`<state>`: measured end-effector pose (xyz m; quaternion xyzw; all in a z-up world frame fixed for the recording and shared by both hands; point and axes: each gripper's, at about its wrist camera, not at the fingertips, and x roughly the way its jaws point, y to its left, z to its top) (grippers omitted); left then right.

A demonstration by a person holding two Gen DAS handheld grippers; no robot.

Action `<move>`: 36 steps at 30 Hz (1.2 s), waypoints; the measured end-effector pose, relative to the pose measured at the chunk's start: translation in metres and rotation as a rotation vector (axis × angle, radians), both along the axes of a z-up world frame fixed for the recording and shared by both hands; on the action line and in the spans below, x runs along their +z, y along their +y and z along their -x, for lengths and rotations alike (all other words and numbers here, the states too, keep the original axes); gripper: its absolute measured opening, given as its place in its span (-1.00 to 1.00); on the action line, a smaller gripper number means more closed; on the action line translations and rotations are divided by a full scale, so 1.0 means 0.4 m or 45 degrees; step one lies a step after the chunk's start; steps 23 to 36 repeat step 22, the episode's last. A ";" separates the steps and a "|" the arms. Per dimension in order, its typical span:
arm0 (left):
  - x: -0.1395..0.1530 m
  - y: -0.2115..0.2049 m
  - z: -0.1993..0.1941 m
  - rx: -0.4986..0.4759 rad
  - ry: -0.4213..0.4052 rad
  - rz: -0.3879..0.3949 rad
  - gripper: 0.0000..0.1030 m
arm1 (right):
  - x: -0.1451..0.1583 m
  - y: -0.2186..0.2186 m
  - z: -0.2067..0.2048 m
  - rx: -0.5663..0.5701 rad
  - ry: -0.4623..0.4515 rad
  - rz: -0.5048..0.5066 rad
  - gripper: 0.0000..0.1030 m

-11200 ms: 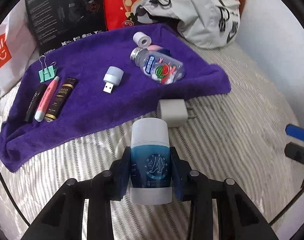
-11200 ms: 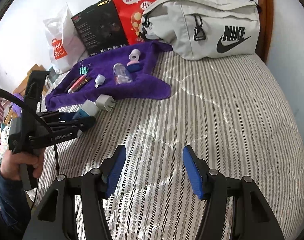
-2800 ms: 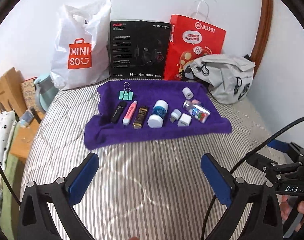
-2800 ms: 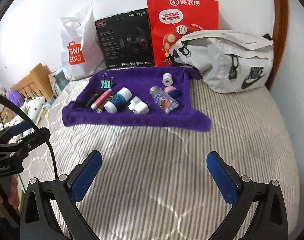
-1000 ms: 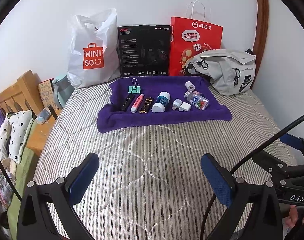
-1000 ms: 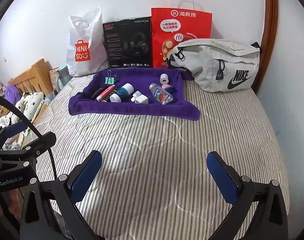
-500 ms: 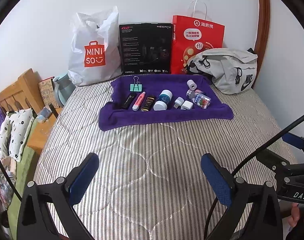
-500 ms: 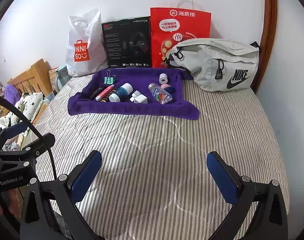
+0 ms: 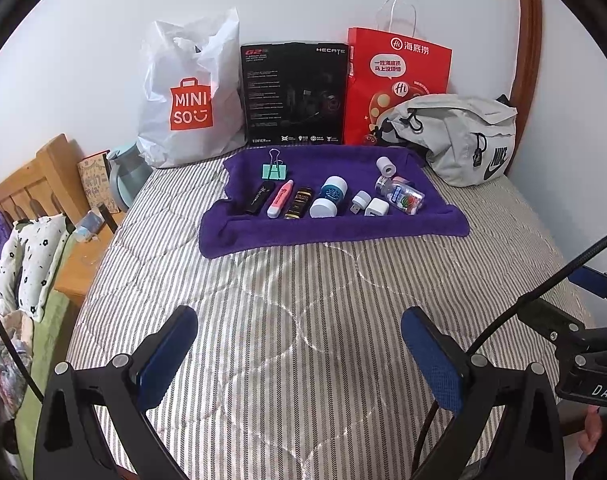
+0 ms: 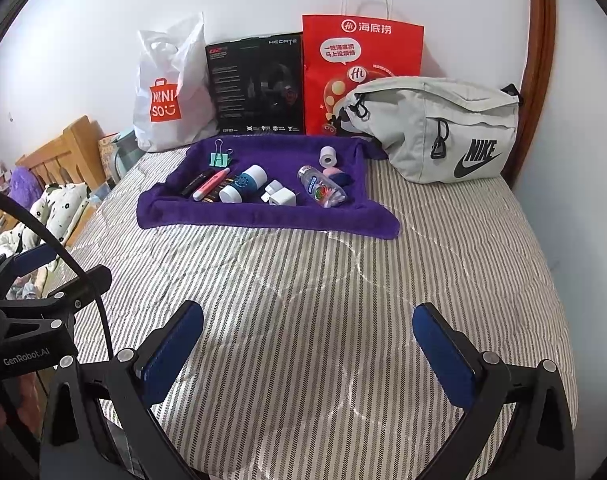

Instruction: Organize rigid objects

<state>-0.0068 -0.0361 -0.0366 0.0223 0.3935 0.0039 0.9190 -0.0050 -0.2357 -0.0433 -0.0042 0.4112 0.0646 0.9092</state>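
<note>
Where bags stand: MINISO bag point(image 9: 187, 96), HECATE box point(image 9: 295, 92)

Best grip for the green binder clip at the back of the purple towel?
Grip the green binder clip across its green body, coming straight down from above. It lies flat on the purple towel with its wire handles pointing toward the black box, so the body is the bulkier part. It sits apart from the black pen, so the left tongs, now open, likely fit either side.
</note>
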 end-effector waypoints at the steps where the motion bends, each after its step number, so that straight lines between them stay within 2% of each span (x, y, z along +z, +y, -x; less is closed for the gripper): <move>1: -0.001 0.001 0.000 0.000 0.001 -0.001 0.99 | 0.000 -0.001 0.000 -0.001 0.002 -0.001 1.00; 36: -0.005 -0.009 0.001 -0.011 -0.014 0.006 0.99 | -0.005 -0.001 -0.001 0.009 0.010 0.011 1.00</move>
